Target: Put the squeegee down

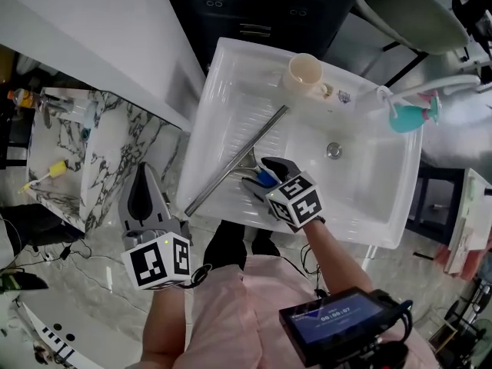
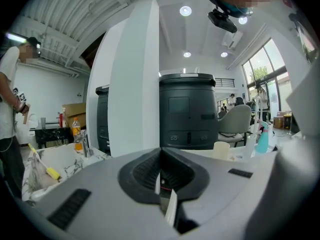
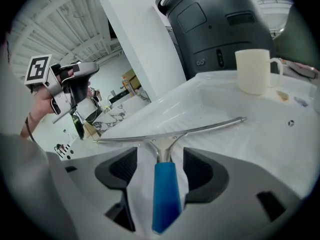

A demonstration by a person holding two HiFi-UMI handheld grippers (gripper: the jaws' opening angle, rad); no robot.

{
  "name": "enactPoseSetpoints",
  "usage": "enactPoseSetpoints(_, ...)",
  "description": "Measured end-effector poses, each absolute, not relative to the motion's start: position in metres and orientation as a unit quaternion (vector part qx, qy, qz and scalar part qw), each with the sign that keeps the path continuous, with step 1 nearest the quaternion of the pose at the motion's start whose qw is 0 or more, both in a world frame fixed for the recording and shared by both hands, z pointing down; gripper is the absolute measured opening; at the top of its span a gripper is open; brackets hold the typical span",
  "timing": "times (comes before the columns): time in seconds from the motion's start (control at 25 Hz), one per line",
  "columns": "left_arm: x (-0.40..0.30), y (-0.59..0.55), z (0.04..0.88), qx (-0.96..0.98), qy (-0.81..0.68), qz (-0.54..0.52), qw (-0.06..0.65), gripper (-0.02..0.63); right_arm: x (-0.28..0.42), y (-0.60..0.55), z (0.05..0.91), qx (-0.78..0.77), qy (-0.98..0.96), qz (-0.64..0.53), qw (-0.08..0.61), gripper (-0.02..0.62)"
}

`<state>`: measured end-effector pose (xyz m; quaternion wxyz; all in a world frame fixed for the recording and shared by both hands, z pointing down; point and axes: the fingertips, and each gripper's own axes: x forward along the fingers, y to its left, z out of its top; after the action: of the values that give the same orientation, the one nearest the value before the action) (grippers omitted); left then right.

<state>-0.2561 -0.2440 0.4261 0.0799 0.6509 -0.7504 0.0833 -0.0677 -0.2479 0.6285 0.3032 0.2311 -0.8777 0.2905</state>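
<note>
The squeegee (image 1: 234,164) lies flat in the white basin (image 1: 209,91), its long metal blade (image 3: 170,132) running diagonally and its blue handle (image 3: 166,194) pointing at me. My right gripper (image 1: 261,172) sits low over that handle. In the right gripper view its jaws stand open (image 3: 161,160), with a gap on each side of the handle and no pad touching it. My left gripper (image 1: 144,174) hangs outside the basin at the left, above the floor. Its jaws (image 2: 161,158) are shut with nothing between them.
A cream mug (image 1: 305,73) stands at the basin's far rim, and a teal spray bottle (image 1: 411,116) at its right corner. The drain (image 1: 334,151) lies right of the squeegee. A marble counter (image 1: 92,160) with a yellow brush (image 1: 46,174) is at the left. A dark cabinet (image 1: 254,14) stands behind.
</note>
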Motion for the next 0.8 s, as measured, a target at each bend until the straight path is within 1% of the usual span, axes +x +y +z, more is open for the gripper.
enactPoseSetpoints(0.2, -0.231, -0.239, 0.405, 0.670, -0.737, 0.067, 0.062, 0.009, -0.053, -0.255, 0.596, 0.262, -0.887, 0.266, 0.272, 0.296)
enactPoseSetpoints(0.44, -0.176, -0.224, 0.371, 0.710, -0.702, 0.046, 0.039, 0.009, -0.034, -0.264, 0.496, 0.313, -0.907, 0.216, 0.180, 0.283)
enactPoseSetpoints(0.48, -0.168, -0.224, 0.361, 0.716, -0.696, 0.040, 0.032, 0.009, -0.029, -0.266, 0.474, 0.324, -0.911, 0.197, 0.164, 0.271)
enactPoseSetpoints(0.56, -0.153, -0.228, 0.334, 0.728, -0.685, 0.025, 0.008, 0.009, -0.020, -0.271, 0.429, 0.347, -0.916, 0.153, 0.133, 0.223)
enactPoseSetpoints(0.68, -0.138, -0.235, 0.290, 0.738, -0.674, -0.004, -0.025, 0.009, -0.006, -0.275, 0.372, 0.379, -0.915, 0.093, 0.099, 0.139)
enactPoseSetpoints(0.8, -0.125, -0.235, 0.258, 0.745, -0.665, -0.019, -0.051, 0.009, 0.008, -0.273, 0.333, 0.416, -0.905, 0.047, 0.071, 0.055)
